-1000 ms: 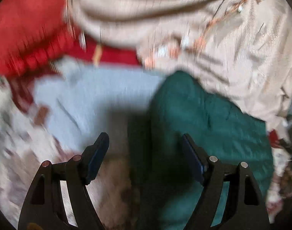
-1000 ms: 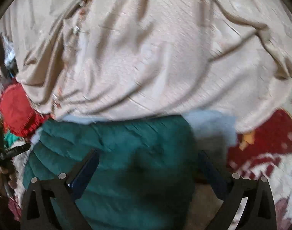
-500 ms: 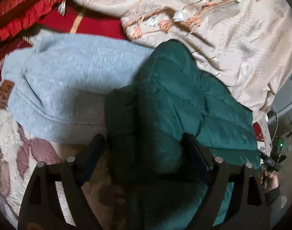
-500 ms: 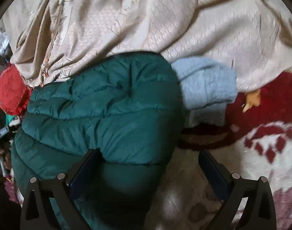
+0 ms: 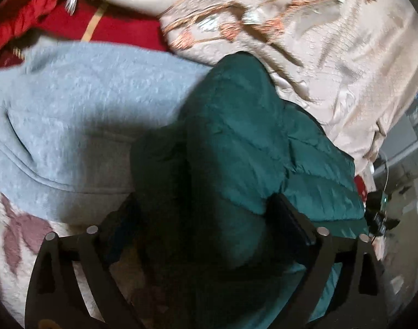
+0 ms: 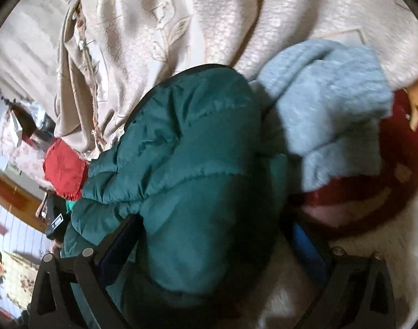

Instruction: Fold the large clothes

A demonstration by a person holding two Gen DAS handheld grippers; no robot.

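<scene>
A dark green quilted jacket [image 5: 236, 142] [image 6: 187, 164] lies bundled on the bed, against a light blue fleece garment [image 5: 80, 115] [image 6: 326, 115]. My left gripper [image 5: 205, 213] is low over the jacket's near end, and its jaws are opening with the padded bulk between them. One fingertip [image 5: 288, 216] is at the jacket's right side; the other is in shadow at its left edge. My right gripper [image 6: 214, 235] stands open and wide around the jacket's other end. Its left finger [image 6: 121, 244] lies against the fabric and its right finger [image 6: 307, 241] stands apart from it.
A beige embroidered bedspread [image 5: 332, 54] [image 6: 181, 22] is bunched behind both garments. Red cloth [image 5: 22, 22] and a red cushion [image 6: 63, 172] lie at the sides. A white-and-red patterned blanket [image 5: 17, 227] [image 6: 387, 246] covers the bed under the clothes. The room's floor shows at the left of the right wrist view.
Both grippers have dropped closer to the green jacket, which now fills the space between their fingers. The left jaws have spread wider. The right jaws keep the same width.
</scene>
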